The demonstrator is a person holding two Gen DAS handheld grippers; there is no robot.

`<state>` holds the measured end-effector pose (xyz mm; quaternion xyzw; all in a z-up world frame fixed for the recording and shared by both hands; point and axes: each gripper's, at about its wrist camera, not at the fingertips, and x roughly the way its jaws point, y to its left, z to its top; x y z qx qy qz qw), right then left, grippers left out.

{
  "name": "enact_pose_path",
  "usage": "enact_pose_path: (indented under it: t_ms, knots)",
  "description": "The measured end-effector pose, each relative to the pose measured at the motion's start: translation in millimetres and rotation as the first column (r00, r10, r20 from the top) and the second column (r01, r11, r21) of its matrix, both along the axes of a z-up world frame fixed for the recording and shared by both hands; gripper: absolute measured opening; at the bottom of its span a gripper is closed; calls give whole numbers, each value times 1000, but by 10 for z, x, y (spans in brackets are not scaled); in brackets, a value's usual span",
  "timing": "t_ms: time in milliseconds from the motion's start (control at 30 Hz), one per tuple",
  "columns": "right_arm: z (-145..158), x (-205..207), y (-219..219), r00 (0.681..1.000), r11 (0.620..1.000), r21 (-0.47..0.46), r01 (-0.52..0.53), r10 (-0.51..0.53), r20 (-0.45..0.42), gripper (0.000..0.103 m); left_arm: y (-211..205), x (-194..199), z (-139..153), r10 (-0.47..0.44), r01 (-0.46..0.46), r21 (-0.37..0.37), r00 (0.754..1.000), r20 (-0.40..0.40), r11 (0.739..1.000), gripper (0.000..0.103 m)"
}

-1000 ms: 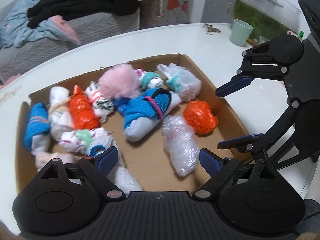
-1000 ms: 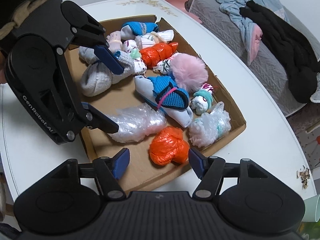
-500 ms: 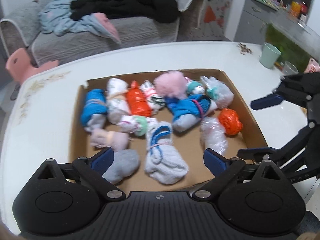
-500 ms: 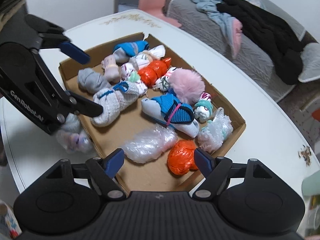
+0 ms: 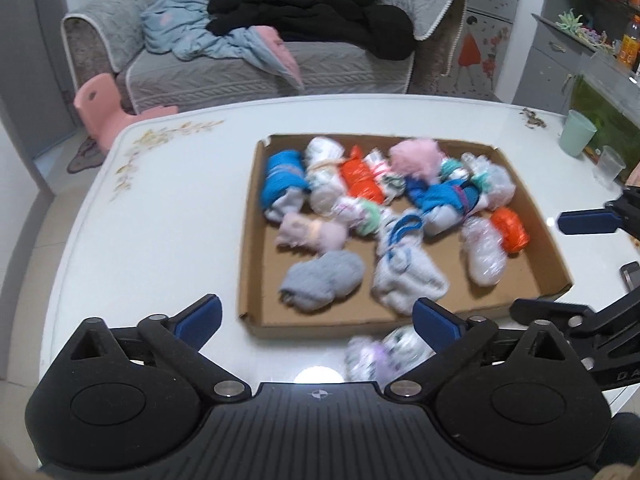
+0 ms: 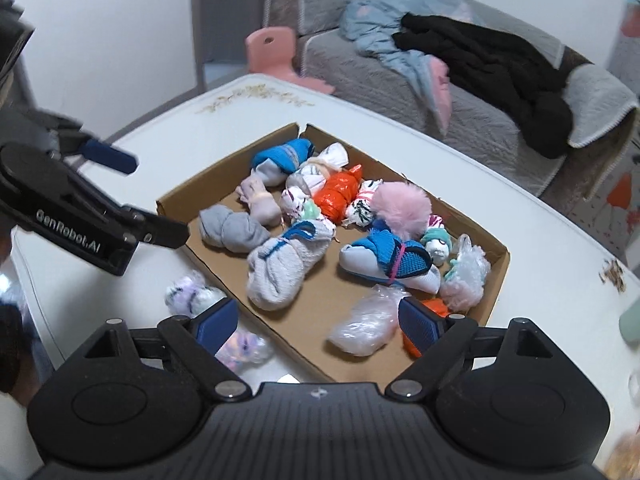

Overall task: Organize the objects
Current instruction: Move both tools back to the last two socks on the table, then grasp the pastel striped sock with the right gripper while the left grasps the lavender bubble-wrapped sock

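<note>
We have pulled both grippers back from the box (image 5: 554, 256) since a second ago. Our left gripper (image 5: 316, 314) and right gripper (image 6: 316, 318) hover spread wide, holding nothing. Sock bundles (image 6: 280, 270) fill the box on the table (image 5: 160, 220); one bundle (image 5: 380, 350) lies outside, just beside its near wall.
</note>
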<state>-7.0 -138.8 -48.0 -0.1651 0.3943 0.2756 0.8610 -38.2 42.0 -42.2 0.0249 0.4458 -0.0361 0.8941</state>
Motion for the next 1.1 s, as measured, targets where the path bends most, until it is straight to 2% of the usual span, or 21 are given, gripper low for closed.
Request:
enact_pose_path:
  t_ms: [233, 333, 467, 600, 733, 767, 800, 900, 1100]
  knots:
    - [-334, -248, 129, 995, 993, 61, 99, -97, -27, 89, 186, -253, -355, 12, -13, -17, 1000, -27, 1000, 103]
    - [-475, -303, 192, 984, 980, 82, 179, -176, -41, 89, 248, -327, -422, 25, -25, -12, 999, -23, 1000, 103]
    - [-649, -419, 364, 985, 983, 74, 170, -171, 5, 88, 395, -364, -449, 68, -69, -34, 997, -29, 997, 103]
    - [-801, -411, 436, 986, 985, 55, 161, -164, 42, 82, 443, -352, -483, 86, -88, -39, 996, -37, 995, 103]
    - [-886, -308, 376, 982, 978, 91, 185, -189, 31, 78, 386, -353, -537, 66, -69, -61, 997, -40, 996, 103]
    - [-912, -304, 368, 982, 978, 100, 183, -187, 26, 75, 355, -352, -551, 52, -55, -65, 998, -41, 996, 103]
    - [-942, -301, 362, 983, 979, 101, 180, -182, 16, 67, 321, -354, -563, 39, -42, -65, 998, -39, 997, 103]
    - [-961, -394, 307, 984, 976, 130, 175, -179, 23, 52, 211, -330, -612, 6, -10, -87, 999, -36, 996, 103]
    - [-915, -518, 75, 983, 974, 146, 176, -182, 27, 51, -70, -319, -673, -74, 70, -122, 997, -27, 990, 103]
